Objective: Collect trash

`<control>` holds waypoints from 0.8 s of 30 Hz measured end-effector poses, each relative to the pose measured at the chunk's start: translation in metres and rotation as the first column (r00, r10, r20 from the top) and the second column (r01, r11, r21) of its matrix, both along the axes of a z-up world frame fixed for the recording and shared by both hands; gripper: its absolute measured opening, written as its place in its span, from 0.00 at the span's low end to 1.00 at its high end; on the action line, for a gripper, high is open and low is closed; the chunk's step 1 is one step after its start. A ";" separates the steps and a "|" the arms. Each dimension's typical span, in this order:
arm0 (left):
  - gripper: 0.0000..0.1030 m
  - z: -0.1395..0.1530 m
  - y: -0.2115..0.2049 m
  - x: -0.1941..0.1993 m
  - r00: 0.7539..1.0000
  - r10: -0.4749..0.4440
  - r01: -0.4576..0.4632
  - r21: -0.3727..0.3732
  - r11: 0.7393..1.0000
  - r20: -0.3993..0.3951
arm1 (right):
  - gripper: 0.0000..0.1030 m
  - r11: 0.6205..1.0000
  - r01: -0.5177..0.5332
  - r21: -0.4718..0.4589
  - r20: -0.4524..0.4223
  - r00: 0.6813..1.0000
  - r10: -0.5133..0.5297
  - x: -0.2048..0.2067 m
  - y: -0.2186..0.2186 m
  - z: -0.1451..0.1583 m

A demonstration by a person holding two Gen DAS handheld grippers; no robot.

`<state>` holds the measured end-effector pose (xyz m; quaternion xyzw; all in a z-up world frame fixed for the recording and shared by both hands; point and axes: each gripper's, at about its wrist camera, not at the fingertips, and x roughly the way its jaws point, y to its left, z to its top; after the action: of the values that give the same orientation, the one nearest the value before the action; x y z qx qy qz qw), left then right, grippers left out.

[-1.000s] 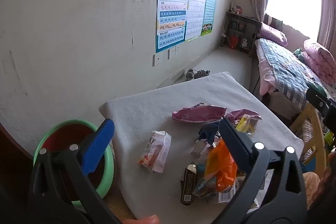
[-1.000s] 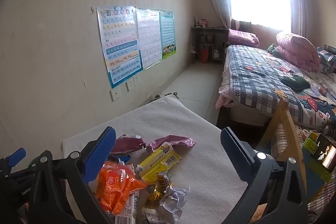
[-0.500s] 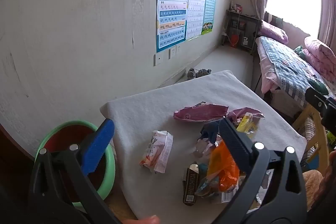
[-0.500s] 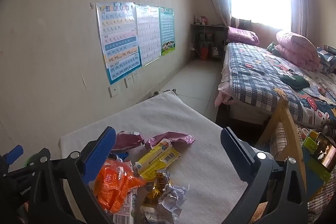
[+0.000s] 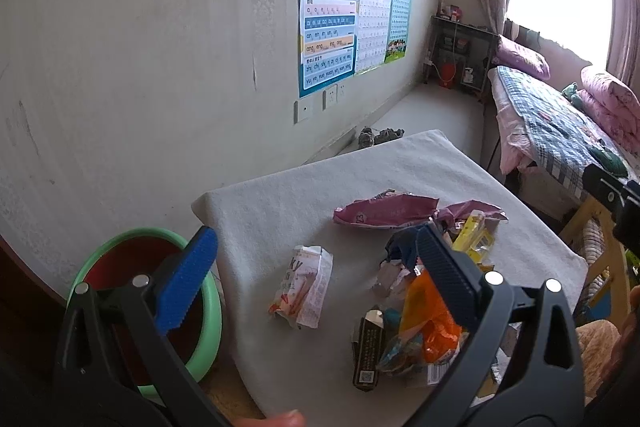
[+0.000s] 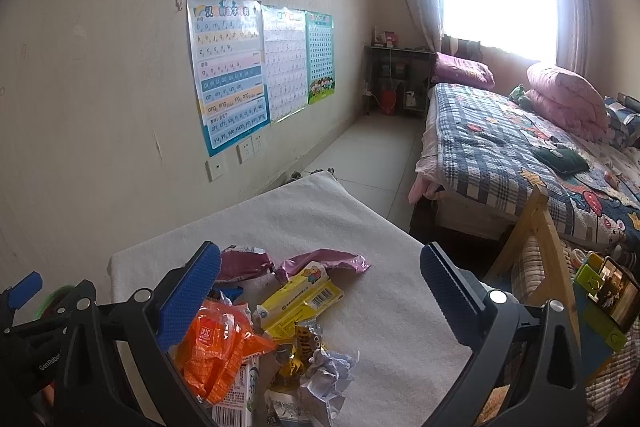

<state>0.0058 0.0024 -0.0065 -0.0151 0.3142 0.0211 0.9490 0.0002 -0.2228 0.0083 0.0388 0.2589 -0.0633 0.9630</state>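
Both grippers hung above the desk (image 5: 288,187) with jaws spread wide, gripping nothing: the left gripper (image 5: 316,259) over a white wrapper (image 5: 303,286), the right gripper (image 6: 320,291) over the trash pile (image 6: 280,323). A green bin (image 5: 208,315), seemingly red-lined, stood just beside the desk.

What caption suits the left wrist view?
Open left gripper above wrappers on a white table, green bin beside it.
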 end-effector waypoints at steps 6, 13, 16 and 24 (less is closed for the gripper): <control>0.95 -0.002 -0.004 -0.002 1.000 -0.003 0.003 0.007 1.000 -0.001 | 0.93 1.000 0.004 0.011 -0.006 1.000 -0.004 -0.001 -0.003 0.001; 0.95 -0.003 -0.006 -0.002 1.000 -0.001 0.001 0.006 1.000 -0.004 | 0.93 1.000 0.002 0.010 -0.008 1.000 -0.002 -0.001 -0.003 0.002; 0.95 -0.004 -0.005 -0.003 1.000 0.002 -0.002 0.006 1.000 -0.004 | 0.93 1.000 0.001 0.009 -0.007 1.000 -0.001 -0.001 -0.004 0.002; 0.95 -0.006 -0.009 -0.004 1.000 0.002 -0.002 0.009 1.000 -0.007 | 0.93 1.000 0.000 0.001 -0.011 1.000 0.000 -0.001 -0.004 0.000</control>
<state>0.0023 -0.0069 -0.0124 -0.0111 0.3174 0.0233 0.9479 -0.0006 -0.2264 0.0081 0.0391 0.2645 -0.0634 0.9615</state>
